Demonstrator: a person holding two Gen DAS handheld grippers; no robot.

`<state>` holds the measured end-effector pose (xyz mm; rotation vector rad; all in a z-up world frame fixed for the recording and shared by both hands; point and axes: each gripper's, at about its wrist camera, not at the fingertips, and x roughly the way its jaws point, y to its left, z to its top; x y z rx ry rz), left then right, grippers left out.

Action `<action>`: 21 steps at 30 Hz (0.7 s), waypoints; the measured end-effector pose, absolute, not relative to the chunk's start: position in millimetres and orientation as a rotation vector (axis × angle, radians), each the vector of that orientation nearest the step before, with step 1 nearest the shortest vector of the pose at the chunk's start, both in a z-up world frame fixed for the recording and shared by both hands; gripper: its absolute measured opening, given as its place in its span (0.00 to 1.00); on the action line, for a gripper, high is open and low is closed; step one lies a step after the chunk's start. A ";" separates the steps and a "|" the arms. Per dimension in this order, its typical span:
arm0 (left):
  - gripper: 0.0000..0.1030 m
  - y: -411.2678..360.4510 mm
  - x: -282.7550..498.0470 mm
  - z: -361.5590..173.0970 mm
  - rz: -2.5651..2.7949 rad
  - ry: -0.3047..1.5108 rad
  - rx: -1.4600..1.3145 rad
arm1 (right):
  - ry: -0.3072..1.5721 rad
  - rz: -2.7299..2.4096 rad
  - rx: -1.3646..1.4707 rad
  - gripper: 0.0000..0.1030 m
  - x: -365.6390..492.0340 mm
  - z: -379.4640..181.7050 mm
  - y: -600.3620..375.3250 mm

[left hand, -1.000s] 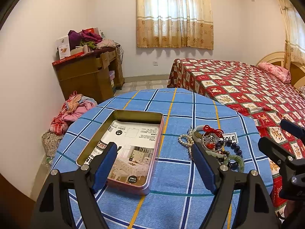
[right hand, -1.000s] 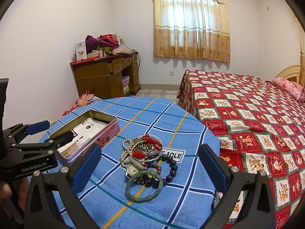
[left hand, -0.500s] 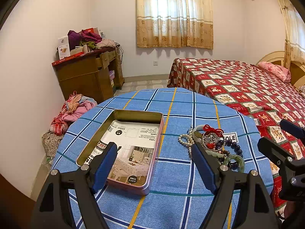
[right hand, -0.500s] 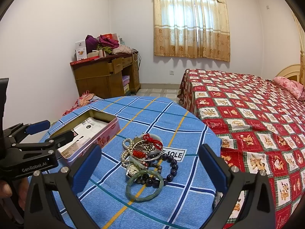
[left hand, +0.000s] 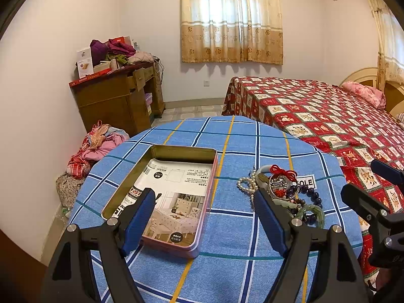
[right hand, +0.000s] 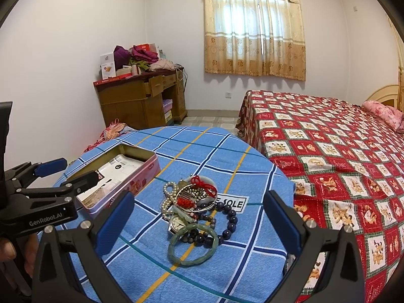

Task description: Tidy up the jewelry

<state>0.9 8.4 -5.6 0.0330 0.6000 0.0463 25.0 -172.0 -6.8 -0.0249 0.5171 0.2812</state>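
A heap of jewelry lies on the blue checked round table: a green jade bangle, dark bead bracelets, a pearl string, a small watch and a red-tied piece. The heap also shows in the left wrist view. An open pink tin with a printed sheet inside lies left of it. My left gripper is open and empty above the tin's near end. My right gripper is open and empty, just before the heap.
A bed with a red patterned cover stands right of the table. A wooden desk piled with clothes and boxes stands at the far wall. Clothes lie on the floor to the left. The left gripper also shows in the right wrist view.
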 end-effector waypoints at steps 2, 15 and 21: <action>0.78 8.1 1.1 -5.6 0.048 0.600 0.034 | 0.517 0.282 -0.025 1.00 24.6 -6.8 -172.3; 0.78 8.3 2.6 -9.4 0.051 0.611 0.035 | 0.533 0.278 -0.034 1.00 27.2 -12.9 -172.0; 0.78 5.3 6.5 -18.1 0.048 0.629 0.039 | 0.541 0.261 -0.049 1.00 29.2 -21.5 -178.7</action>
